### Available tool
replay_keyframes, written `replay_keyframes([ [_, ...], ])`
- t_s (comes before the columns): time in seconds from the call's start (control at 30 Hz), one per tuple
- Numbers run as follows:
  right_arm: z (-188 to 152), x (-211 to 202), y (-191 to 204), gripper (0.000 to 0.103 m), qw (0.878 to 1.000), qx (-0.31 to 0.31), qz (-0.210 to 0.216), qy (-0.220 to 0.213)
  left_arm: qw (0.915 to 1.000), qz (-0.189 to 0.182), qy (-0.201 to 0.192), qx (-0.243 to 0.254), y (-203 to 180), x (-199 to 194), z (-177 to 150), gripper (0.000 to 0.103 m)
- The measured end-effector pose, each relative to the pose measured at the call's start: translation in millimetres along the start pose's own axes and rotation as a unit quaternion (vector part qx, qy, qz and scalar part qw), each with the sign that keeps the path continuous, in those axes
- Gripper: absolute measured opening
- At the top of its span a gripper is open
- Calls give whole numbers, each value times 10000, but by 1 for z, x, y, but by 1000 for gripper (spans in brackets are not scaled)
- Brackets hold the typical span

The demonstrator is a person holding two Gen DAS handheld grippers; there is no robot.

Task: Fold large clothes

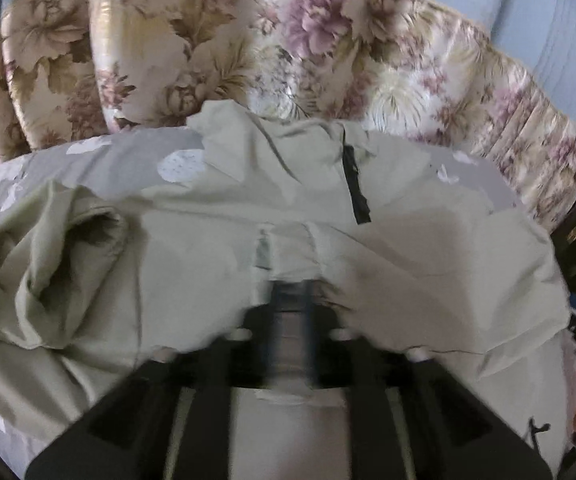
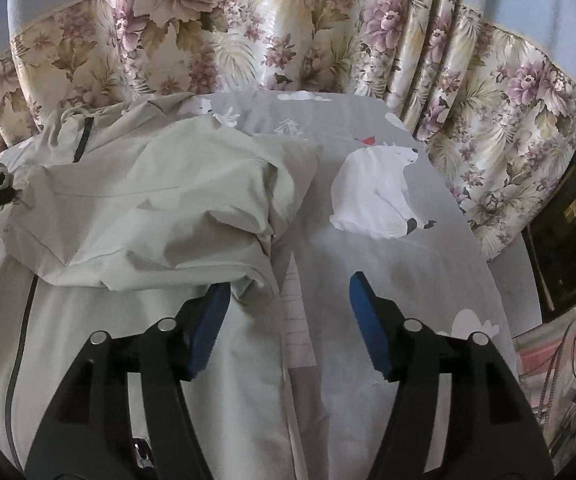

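Note:
A pale beige jacket [image 1: 216,216] with a dark zip [image 1: 358,188] lies spread on the bed. In the left wrist view its sleeve is bunched at the left. My left gripper [image 1: 293,290] is blurred and rests low on the jacket's middle. Its jaws stand a little apart, with a raised fold of the fabric between and just ahead of the tips. In the right wrist view the jacket [image 2: 136,216] fills the left half, one sleeve folded across it. My right gripper [image 2: 290,286] hangs open over the jacket's right edge, nothing pinched between its blue pads [image 2: 208,320].
The grey bed sheet [image 2: 428,280] has a white polar bear print [image 2: 380,192]. Floral curtains [image 2: 248,40] hang close behind the bed. A dark cabinet [image 2: 572,232] stands at the right, with cables on a pink striped cloth [image 2: 560,368] below it.

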State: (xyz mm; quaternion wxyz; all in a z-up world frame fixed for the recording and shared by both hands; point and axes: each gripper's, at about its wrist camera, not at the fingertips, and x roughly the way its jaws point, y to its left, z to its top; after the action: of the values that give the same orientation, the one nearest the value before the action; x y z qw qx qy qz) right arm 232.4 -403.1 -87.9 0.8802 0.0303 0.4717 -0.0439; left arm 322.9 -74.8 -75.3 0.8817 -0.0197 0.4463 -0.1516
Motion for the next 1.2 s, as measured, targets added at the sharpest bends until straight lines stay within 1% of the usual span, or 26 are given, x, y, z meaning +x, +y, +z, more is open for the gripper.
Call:
replay_keyframes([
  [0.03,0,0,0,64,10000,9,31,7,10000,10,49,28,-3,4,0,73],
  [0.07,0,1,1,65,10000,8,49,19,10000,36,21,52,-5,7,-2,79],
  [0.1,1,2,2,65,10000,2,68,25,9999,103,31,130,-8,11,-3,79],
  [0.13,1,2,3,65,10000,1,83,22,9997,143,70,210,-11,15,-3,75],
  [0.17,1,3,5,65,9999,-2,99,30,9994,165,79,295,-13,19,-6,47],
  [0.2,2,4,6,65,9999,-7,119,30,9992,228,67,306,-12,20,-7,38],
  [0.23,3,5,7,65,9999,-17,140,26,9996,185,4,215,-9,18,-8,32],
  [0.3,5,5,11,64,9998,-59,170,5,9997,165,-116,112,-5,5,-8,30],
  [0.33,6,5,13,64,9998,-97,177,-1,9995,198,-214,102,-3,-3,-7,23],
  [0.37,6,5,14,64,9998,-125,171,0,9988,278,-397,118,-1,-19,-8,19],
  [0.43,6,3,14,63,9998,-137,135,-38,9969,373,-690,42,7,-52,-9,19],
  [0.5,5,3,14,63,9997,-131,177,-37,9952,471,-853,26,15,-76,-12,19],
  [0.53,4,5,15,64,9997,-158,162,-11,9950,552,-835,69,17,-80,-13,20],
  [0.6,1,15,19,66,9995,-272,77,148,9960,714,-524,141,26,-70,-20,23],
  [0.63,0,22,20,69,9991,-308,36,286,9963,819,-146,220,32,-51,-26,26],
  [0.67,-3,27,22,69,9984,-375,-15,424,9963,834,64,185,37,-41,-32,29],
  [0.73,-6,21,24,70,9975,-547,-130,429,9969,762,175,98,45,-35,-43,36],
  [0.8,-7,4,24,73,9973,-653,-193,284,9972,720,132,125,45,-40,-47,42],
  [0.83,-5,-9,24,78,9976,-665,-158,126,9973,726,83,113,45,-46,-47,50],
  [0.87,-2,-18,25,83,9978,-644,-126,3,9970,767,-23,110,43,-53,-46,55],
  [0.93,7,-36,29,89,9979,-562,-2,-317,9957,893,-225,143,39,-62,-41,63],
  [0.97,14,-42,33,91,9973,-533,142,-475,9954,896,-283,161,35,-64,-38,64],
  [1.03,25,-40,44,93,9964,-477,179,-674,9953,929,-205,158,31,-57,-35,64],
  [1.1,29,-22,53,94,9972,-486,107,-562,9946,999,-18,284,26,-44,-39,64],
  [1.13,28,-6,58,94,9980,-524,28,-362,9924,1157,116,392,26,-32,-44,64],
  [1.2,22,18,62,94,9975,-677,-189,15,9926,1141,191,377,30,-28,-51,64],
])
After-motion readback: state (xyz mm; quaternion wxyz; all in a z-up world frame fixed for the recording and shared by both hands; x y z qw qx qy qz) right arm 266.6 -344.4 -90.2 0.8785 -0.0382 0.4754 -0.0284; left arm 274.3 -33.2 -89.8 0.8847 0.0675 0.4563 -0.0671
